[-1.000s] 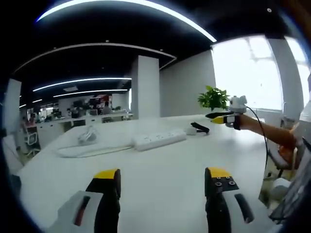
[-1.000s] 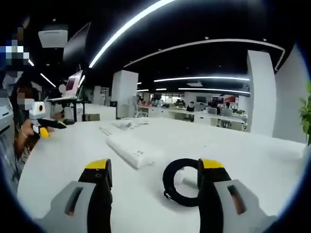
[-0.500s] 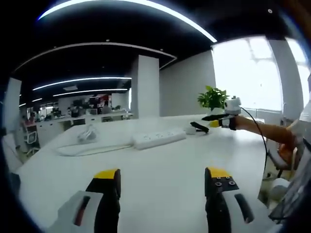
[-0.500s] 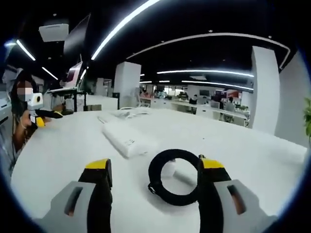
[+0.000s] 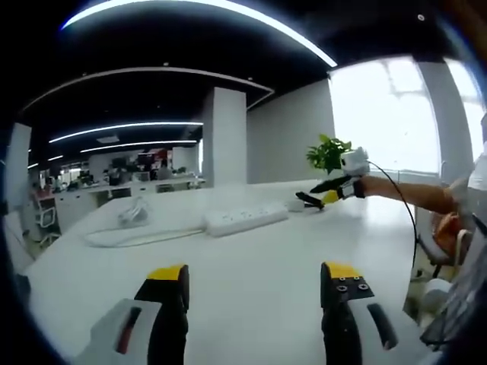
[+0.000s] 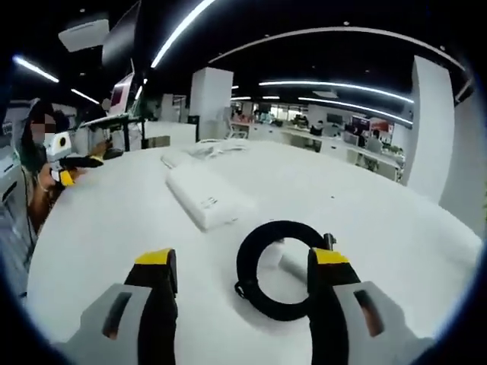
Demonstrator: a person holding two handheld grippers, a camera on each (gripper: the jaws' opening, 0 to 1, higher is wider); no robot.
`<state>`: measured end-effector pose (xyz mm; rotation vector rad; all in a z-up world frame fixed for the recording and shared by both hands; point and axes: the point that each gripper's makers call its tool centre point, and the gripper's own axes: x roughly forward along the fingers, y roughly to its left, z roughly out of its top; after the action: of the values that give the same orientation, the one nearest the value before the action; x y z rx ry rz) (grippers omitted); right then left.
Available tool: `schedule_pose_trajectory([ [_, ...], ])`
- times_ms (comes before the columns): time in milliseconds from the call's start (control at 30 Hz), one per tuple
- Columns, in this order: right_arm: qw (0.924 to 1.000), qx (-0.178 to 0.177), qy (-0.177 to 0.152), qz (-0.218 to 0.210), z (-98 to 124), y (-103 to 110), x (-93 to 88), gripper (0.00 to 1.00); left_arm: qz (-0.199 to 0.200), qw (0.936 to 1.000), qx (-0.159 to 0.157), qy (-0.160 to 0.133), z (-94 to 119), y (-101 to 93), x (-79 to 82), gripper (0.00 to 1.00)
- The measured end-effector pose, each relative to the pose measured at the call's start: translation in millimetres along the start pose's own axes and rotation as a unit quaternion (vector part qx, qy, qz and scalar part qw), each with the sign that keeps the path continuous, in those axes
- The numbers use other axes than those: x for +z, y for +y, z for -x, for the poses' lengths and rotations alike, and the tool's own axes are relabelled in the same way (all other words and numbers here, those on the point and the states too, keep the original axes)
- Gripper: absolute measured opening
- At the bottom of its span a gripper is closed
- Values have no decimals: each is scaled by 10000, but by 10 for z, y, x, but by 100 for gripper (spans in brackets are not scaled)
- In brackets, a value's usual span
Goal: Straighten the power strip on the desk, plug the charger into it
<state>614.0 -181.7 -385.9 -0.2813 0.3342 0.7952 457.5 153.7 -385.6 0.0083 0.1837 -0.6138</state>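
A white power strip [image 5: 246,218] [image 6: 206,197] lies across the middle of the white desk [image 5: 251,274], its white cord [image 5: 129,236] trailing off to one side. The white charger [image 6: 278,257] sits inside its coiled black cable [image 6: 259,293], just ahead of my right gripper [image 6: 240,270], whose jaws stand open above the desk on either side of the coil. In the left gripper view the right gripper [image 5: 329,188] hovers over the charger [image 5: 300,203] at the desk's far side. My left gripper [image 5: 255,277] is open and empty, well short of the strip.
A potted green plant [image 5: 329,153] stands at the desk's far corner by a bright window. A bundle of white cable [image 5: 135,214] lies beyond the strip's cord. A person's arm [image 5: 418,198] reaches in from the right. Office desks and a pillar stand behind.
My right gripper has moved forward and down toward the charger, so the black coil now lies between its jaws. The left gripper has stayed put.
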Motion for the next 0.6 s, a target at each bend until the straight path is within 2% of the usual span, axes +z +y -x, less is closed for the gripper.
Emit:
schedule_pose_trajectory([
  [233,9985,195,452,-257,-27,-27,-73,62,-50,10000,-30,-29,-3,-8,35,71],
  [533,9917,318,1243,55,-49,-2,-191,60,-67,10000,-19,-23,-2,-4,41,71],
  [600,9912,319,1274,175,-69,33,-164,60,-72,10000,-23,-36,-2,-2,49,71],
])
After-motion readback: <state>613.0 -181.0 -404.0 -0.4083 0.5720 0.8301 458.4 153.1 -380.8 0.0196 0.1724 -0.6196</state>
